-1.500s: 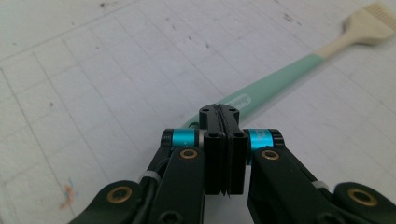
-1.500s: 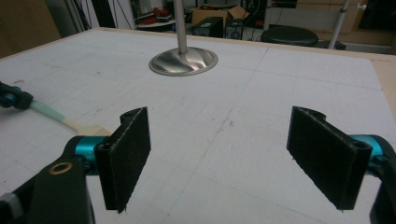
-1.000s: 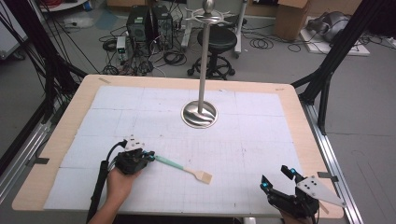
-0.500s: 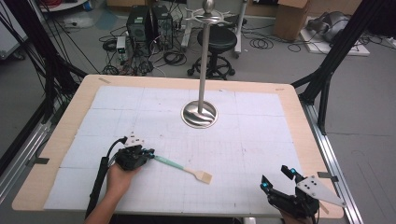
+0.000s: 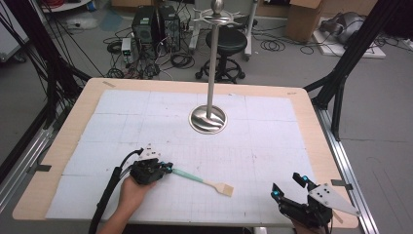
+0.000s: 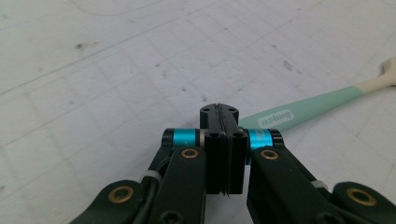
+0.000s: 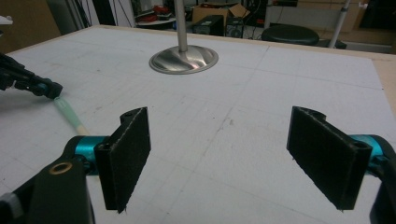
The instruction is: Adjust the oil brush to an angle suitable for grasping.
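High view shows the left hand-held gripper (image 5: 163, 168) clamped on the spatula (image 5: 202, 179) handle's tip at lower centre of the desk (image 5: 87, 107); so thin a hold risks swivel or slip. The right hand-held gripper (image 5: 287, 187) stands apart.

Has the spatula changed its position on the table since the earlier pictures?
No. The spatula lies at the same place relative to the stand's base.

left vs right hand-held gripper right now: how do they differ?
The left hand-held gripper has its jaws shut, apparently on the green handle end of the spatula; the right hand-held gripper stands wide open with nothing between its pads. The left sits mid-mat; the right sits near the table's near right corner. Both have black jaws with blue fittings.
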`<state>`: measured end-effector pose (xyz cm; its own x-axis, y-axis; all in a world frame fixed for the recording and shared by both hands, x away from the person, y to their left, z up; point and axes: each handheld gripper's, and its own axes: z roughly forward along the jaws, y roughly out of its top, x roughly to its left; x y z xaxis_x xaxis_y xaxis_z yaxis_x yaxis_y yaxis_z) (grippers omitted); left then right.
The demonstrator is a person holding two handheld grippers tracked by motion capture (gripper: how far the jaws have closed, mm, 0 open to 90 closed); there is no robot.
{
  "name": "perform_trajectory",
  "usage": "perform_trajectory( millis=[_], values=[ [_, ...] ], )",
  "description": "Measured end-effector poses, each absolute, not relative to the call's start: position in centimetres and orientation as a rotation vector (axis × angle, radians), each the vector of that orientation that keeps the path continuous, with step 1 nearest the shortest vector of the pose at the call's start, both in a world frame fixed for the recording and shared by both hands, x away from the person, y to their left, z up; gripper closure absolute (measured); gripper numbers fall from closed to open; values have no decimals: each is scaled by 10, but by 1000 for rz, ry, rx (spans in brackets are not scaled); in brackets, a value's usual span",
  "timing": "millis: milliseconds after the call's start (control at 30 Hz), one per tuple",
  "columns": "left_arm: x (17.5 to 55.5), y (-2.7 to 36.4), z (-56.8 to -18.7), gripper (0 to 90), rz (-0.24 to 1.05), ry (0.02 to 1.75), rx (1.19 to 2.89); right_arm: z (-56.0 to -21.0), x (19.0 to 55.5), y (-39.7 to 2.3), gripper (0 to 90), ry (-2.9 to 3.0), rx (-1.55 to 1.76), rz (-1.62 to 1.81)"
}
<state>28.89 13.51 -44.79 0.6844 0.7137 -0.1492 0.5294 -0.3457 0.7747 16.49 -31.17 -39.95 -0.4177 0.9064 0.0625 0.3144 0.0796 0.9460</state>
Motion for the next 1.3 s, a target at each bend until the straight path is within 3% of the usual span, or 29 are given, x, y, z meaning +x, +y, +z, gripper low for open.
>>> perform_trajectory(
  millis=[267,500,700,1067,1300],
  values=[
    [281,108,-448,887,225,889,2043,-400,165,-312,205,1795,1209,1345],
    [276,119,-439,686,241,884,1924,-400,164,-312,225,1805,1214,1344],
    [266,150,-426,478,305,873,1774,-400,165,-311,225,1811,1219,1340],
    [240,212,-413,284,403,832,1662,-400,169,-301,210,1842,1195,1363],
    [229,231,-413,187,461,804,1607,-401,172,-292,172,1874,1172,1367]
  ],
)
